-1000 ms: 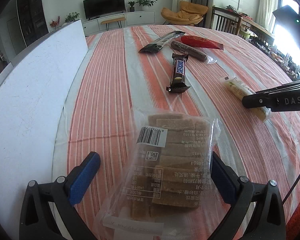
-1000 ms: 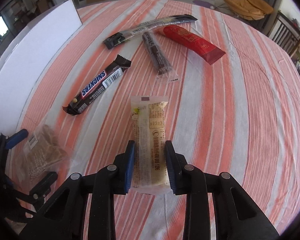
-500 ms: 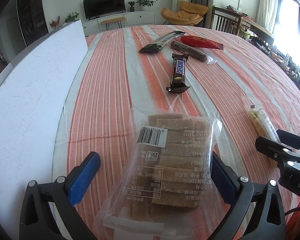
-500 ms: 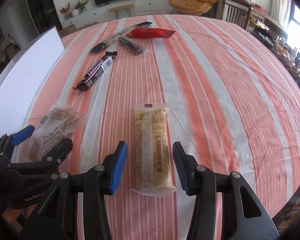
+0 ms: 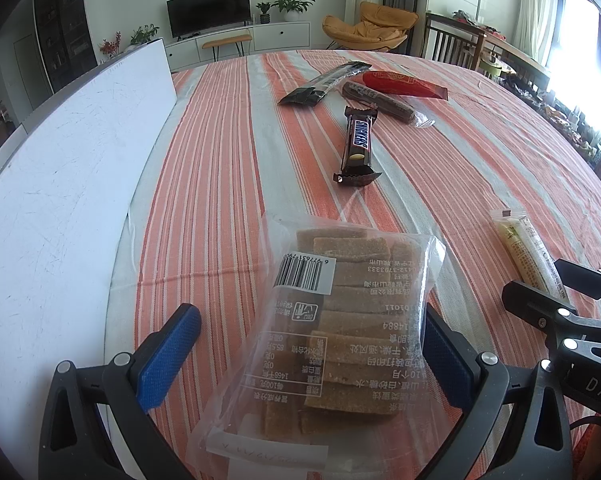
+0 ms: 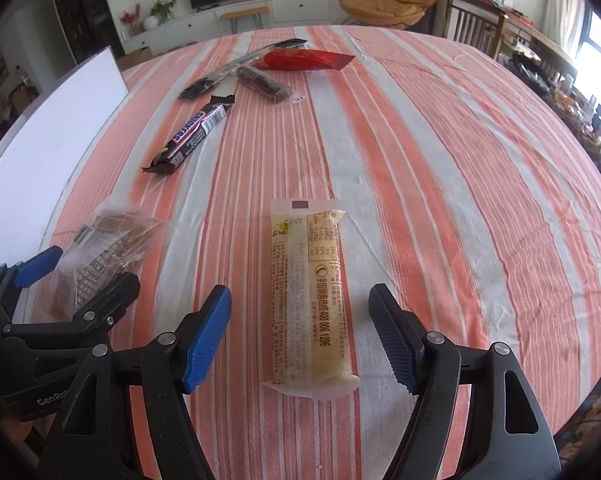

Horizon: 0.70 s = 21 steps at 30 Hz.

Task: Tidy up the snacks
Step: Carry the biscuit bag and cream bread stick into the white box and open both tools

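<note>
A clear bag of brown biscuit slabs (image 5: 332,332) lies on the striped tablecloth between the wide-open fingers of my left gripper (image 5: 300,344); it also shows in the right wrist view (image 6: 108,248). A pale yellow snack stick (image 6: 312,292) lies flat between the open fingers of my right gripper (image 6: 300,332), not touched; it also shows in the left wrist view (image 5: 528,252). Farther off lie a Snickers bar (image 5: 358,146), a brown cookie roll (image 5: 380,102), a red packet (image 5: 404,84) and a black wrapper (image 5: 324,82).
A white board (image 5: 60,184) lies along the table's left side. The left gripper (image 6: 40,304) sits close to the left of my right gripper. Chairs and a TV unit stand beyond the table's far edge.
My right gripper opened and released the yellow snack stick after drawing it back toward the near table edge. The left gripper and biscuit bag have not moved.
</note>
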Available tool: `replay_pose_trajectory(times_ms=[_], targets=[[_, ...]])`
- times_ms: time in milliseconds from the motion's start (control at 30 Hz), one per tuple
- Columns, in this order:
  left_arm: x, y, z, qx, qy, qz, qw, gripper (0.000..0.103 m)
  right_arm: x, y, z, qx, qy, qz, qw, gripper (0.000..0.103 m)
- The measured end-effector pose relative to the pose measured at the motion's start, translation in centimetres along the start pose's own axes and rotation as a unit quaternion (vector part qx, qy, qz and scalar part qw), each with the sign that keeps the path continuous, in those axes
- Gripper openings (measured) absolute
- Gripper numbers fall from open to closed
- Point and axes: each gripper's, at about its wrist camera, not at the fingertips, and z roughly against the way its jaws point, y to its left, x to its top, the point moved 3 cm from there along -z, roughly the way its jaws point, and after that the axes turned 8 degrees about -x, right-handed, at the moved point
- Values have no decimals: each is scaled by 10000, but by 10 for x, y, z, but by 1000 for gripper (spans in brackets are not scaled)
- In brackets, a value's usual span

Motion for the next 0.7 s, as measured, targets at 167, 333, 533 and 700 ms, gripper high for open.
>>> replay_pose_trajectory(times_ms=[167,333,533,700], targets=[[0,0,0,-1,0,0,10000,103,0,0,0,-1,-3,-5,10000,75],[0,0,0,-6,0,2,10000,103,-1,-2,1,-98,-21,-21,9999,74],[0,-3,7,-205,195,-197,9994,80,0,-17,5,134,23,-413,9991,30],[-7,-3,26,-674,286,134,9972,55,-16,-56,18,1921,428,-1908,9617,30]])
